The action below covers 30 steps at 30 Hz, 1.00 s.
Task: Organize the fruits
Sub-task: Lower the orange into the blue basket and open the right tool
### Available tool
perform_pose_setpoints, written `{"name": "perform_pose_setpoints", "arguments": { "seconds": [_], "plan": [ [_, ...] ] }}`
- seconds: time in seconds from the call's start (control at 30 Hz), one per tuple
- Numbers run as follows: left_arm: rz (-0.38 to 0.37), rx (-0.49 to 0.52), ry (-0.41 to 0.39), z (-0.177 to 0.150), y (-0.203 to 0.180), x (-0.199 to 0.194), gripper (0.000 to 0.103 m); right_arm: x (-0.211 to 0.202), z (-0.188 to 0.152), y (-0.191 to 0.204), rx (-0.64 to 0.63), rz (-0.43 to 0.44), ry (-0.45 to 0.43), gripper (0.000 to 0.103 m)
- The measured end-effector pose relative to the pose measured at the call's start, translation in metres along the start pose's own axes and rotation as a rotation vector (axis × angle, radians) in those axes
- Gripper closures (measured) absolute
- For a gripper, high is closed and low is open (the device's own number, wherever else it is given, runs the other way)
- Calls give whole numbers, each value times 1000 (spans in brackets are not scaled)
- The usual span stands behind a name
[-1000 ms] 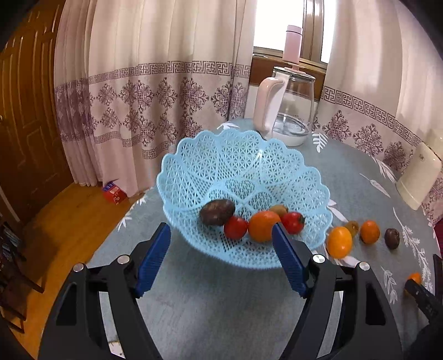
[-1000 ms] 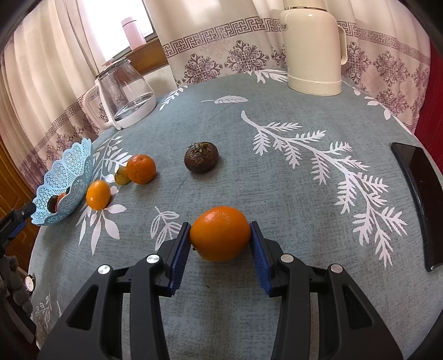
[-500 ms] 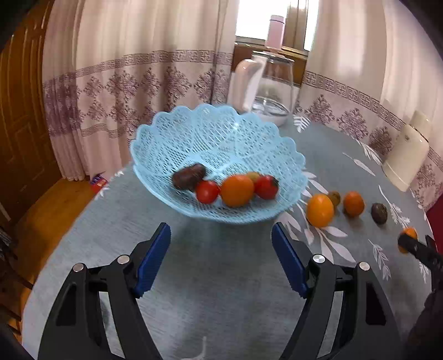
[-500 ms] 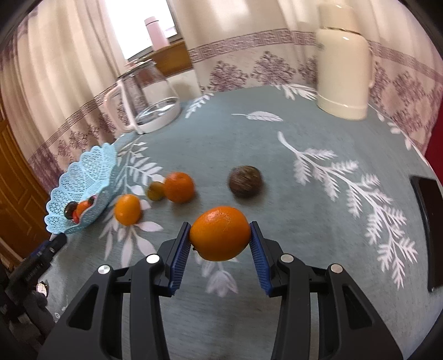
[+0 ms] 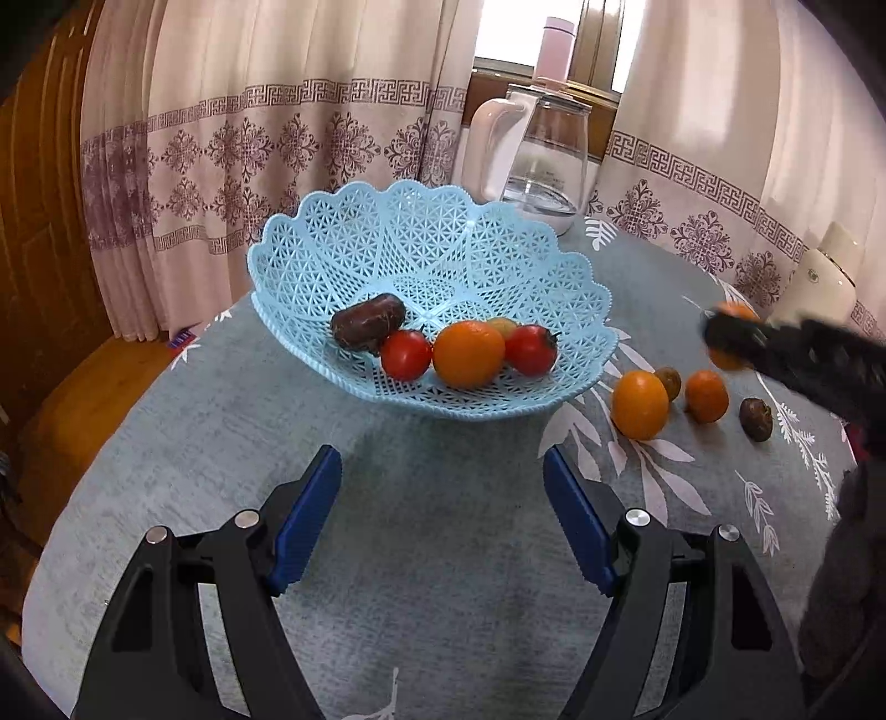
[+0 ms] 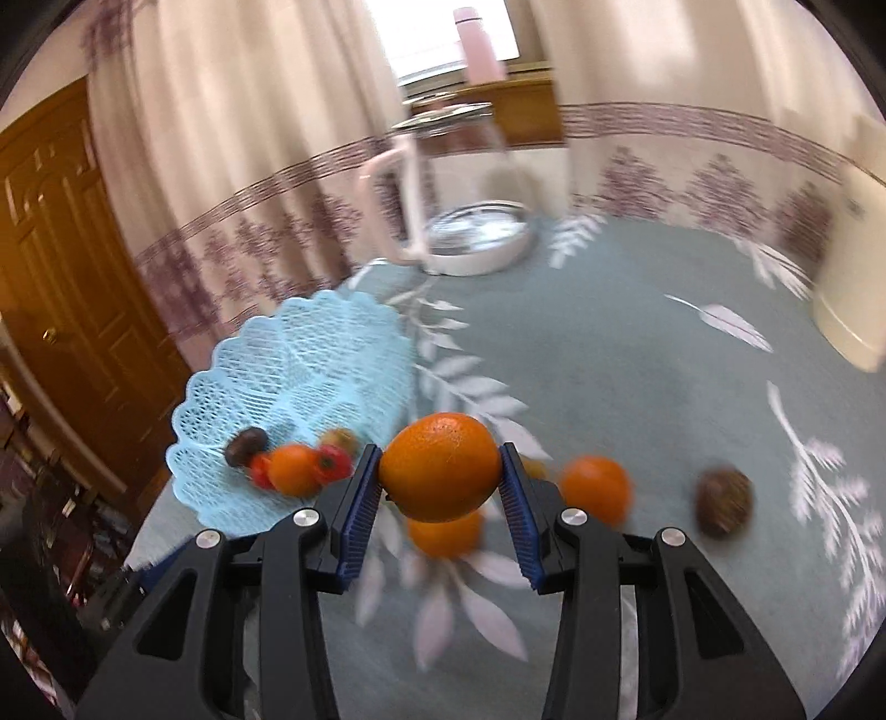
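The right gripper (image 6: 441,483) was found clenched on an orange (image 6: 440,466), held clear above the table (image 6: 637,387), just right of the blue basket (image 6: 288,376). The left gripper (image 5: 443,518) was noted with fingers spread wide and nothing between them, facing the basket of fruit.

A glass kettle (image 5: 545,166) with a white handle stands at the far edge of the grey leaf-print counter (image 5: 454,554) — a pink bottle (image 5: 554,47) on the windowsill behind it. Patterned curtains (image 5: 266,138) hang around, a cream jug (image 5: 825,279) sits far right, and a wooden door (image 6: 61,249) stands left.
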<state>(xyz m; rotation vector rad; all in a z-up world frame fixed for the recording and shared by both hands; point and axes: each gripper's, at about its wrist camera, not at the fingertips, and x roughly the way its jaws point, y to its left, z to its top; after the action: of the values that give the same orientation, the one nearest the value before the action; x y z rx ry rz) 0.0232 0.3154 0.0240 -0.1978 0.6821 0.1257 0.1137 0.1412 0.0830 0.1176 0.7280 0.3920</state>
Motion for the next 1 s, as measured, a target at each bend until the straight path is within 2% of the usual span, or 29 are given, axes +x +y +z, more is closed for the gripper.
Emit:
{"name": "perform_pose_setpoints", "arguments": {
  "seconds": [0.23,0.47,0.67,1.0],
  "plan": [
    [-11,-13,11,-1,3,4,26,33,19,30,-54,40,31,60],
    [-27,-51,41,-1,8,10,26,55,25,36,-51,43,59,60],
    [-29,-55,50,-1,9,12,26,57,25,37,-43,49,55,59],
    [-29,-53,50,0,9,13,23,35,23,25,-9,43,12,59]
  ]
}}
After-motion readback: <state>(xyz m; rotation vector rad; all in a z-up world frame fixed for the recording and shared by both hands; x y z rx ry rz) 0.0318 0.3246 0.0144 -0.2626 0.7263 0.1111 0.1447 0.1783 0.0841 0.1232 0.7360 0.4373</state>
